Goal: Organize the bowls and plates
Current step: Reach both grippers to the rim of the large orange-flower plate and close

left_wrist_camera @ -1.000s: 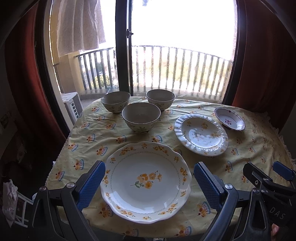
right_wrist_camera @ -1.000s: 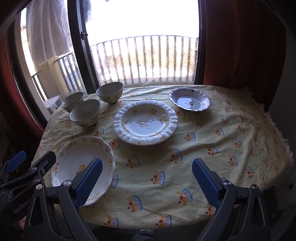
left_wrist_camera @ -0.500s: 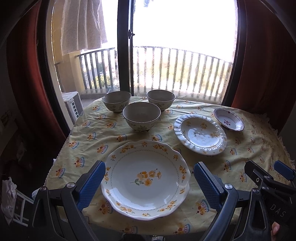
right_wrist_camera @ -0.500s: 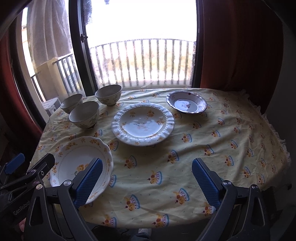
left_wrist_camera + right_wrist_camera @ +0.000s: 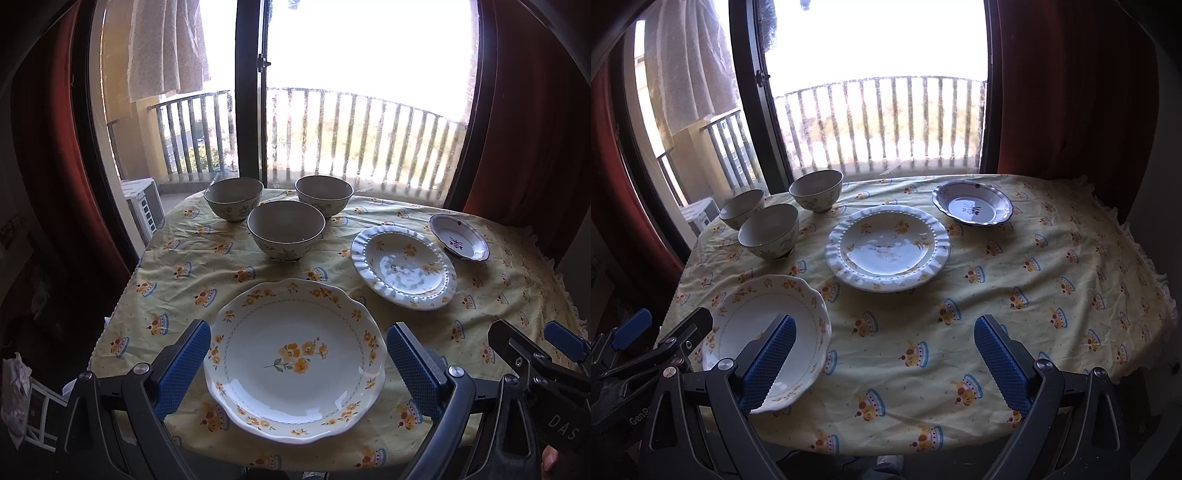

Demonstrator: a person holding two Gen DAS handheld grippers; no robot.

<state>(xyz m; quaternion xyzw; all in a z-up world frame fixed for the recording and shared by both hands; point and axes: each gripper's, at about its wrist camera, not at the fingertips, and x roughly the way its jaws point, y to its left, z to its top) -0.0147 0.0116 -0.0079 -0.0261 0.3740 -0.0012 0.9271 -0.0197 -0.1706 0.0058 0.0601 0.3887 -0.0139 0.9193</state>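
Note:
A large scalloped plate with yellow flowers (image 5: 295, 354) (image 5: 764, 328) lies at the table's near left. A ruffled white plate (image 5: 404, 271) (image 5: 888, 249) lies in the middle. A small purple-rimmed dish (image 5: 459, 242) (image 5: 972, 202) lies at the far right. Three bowls (image 5: 286, 229) (image 5: 769, 230) stand at the far left, apart from each other. My left gripper (image 5: 297, 369) is open and empty, its pads either side of the large plate above the near edge. My right gripper (image 5: 886, 362) is open and empty over bare cloth.
The table wears a yellow patterned cloth (image 5: 1034, 280) with a frilled edge at the right. Behind it are a balcony door (image 5: 251, 92), railing and red curtains (image 5: 1071, 92). The right gripper's body shows in the left wrist view (image 5: 535, 365).
Both grippers have pulled back and risen slightly, so the table looks a little farther away. No dish has moved. Both stay open.

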